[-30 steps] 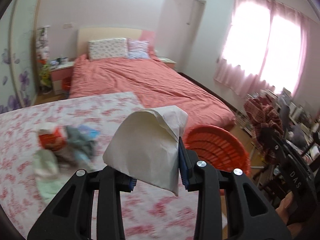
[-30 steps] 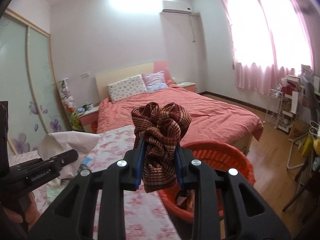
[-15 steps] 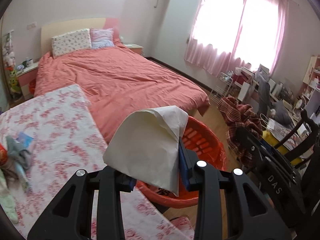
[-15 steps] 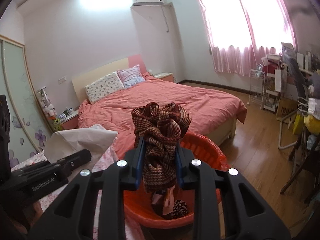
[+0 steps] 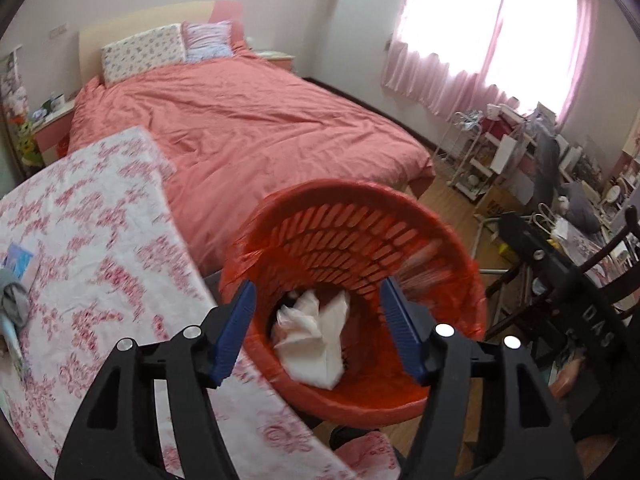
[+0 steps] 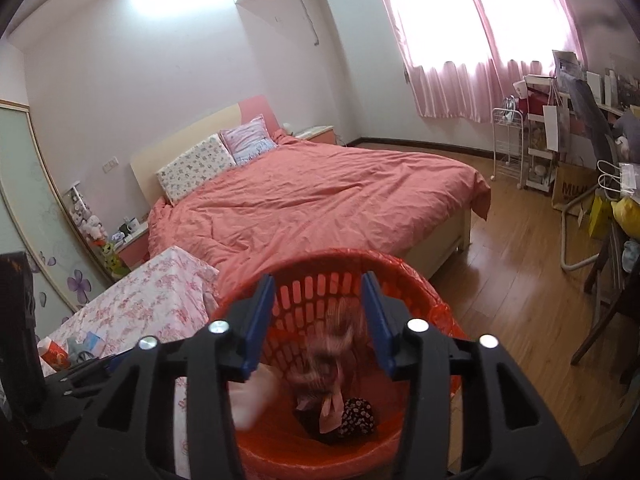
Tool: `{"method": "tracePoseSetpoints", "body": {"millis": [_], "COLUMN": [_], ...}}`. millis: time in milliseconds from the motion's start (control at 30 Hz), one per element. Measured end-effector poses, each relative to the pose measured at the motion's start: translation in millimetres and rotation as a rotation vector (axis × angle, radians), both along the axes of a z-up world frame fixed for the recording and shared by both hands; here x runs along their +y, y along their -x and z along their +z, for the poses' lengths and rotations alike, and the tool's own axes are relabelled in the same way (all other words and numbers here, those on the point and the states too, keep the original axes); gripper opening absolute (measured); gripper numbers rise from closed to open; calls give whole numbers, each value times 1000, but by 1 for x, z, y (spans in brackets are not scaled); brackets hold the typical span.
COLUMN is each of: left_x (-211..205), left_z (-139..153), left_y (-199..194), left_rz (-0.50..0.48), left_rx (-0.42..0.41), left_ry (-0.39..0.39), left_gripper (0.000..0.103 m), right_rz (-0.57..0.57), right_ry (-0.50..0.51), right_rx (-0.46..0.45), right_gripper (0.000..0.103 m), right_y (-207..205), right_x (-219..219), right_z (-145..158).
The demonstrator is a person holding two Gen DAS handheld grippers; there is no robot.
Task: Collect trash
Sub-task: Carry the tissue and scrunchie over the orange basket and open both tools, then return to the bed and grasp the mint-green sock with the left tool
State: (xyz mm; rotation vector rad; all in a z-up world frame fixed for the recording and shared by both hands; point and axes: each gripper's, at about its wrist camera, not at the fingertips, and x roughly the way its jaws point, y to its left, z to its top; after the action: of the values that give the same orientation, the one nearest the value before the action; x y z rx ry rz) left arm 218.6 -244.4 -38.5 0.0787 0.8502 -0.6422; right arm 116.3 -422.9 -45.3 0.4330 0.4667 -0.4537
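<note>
Lying crumpled inside the red basket (image 5: 440, 240), the white paper (image 5: 316, 340) sits low against the slatted wall, and in the right wrist view a blurred brown checked cloth (image 6: 332, 356) shows inside the same basket (image 6: 416, 280), above a dark spotted bundle (image 6: 358, 420) at the bottom; whether the cloth touches that bundle cannot be told through the blur. The left gripper (image 5: 316, 316) hangs over the basket's mouth with its blue-padded jaws spread wide and nothing between them. The right gripper (image 6: 318, 320) is likewise over the basket, jaws parted and gripping nothing. Just beside the basket, on its left, stands the table under a pink floral cloth (image 5: 92, 240), its edge close to the basket rim. Farther left of the basket, at the table's far side, lie more scraps: a grey rag (image 5: 14, 300) and a light blue packet (image 5: 18, 260), and in the right wrist view a red and white wrapper (image 6: 54, 354). Beyond the basket stretches the bed with a salmon cover (image 5: 240, 120), and to the basket's right the wooden floor (image 6: 520, 280) runs toward cluttered shelves under pink curtains (image 6: 480, 60).
</note>
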Motion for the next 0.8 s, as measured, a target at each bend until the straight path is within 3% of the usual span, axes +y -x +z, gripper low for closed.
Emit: {"method": "tracePoseSetpoints", "body": {"millis": [167,267,567,667,800], "left_x": [27,49,148,189,251], "left_z": [-1,-2,-5,-5,-10], "left_y": [6,12,19,22,13], "left_rz": [83,132,316,401,545], "left_rx": [-31,-65,-116,-145,-126], "left_ry": [-65,-112,-180,-207,-213], "left_gripper": [70,72,75,78,79], "right_rz": [-7,10,134,197,269], "right_ry": [47,82,136,154,162], "right_rx": [27,58,121,137,156], "right_gripper": [78,86,91,91,91], "right_y": [6,5,-8,-15,-29], "right_x": [15,30,90,118,152], "right_z": [0,-2,-10,-13,-14]}}
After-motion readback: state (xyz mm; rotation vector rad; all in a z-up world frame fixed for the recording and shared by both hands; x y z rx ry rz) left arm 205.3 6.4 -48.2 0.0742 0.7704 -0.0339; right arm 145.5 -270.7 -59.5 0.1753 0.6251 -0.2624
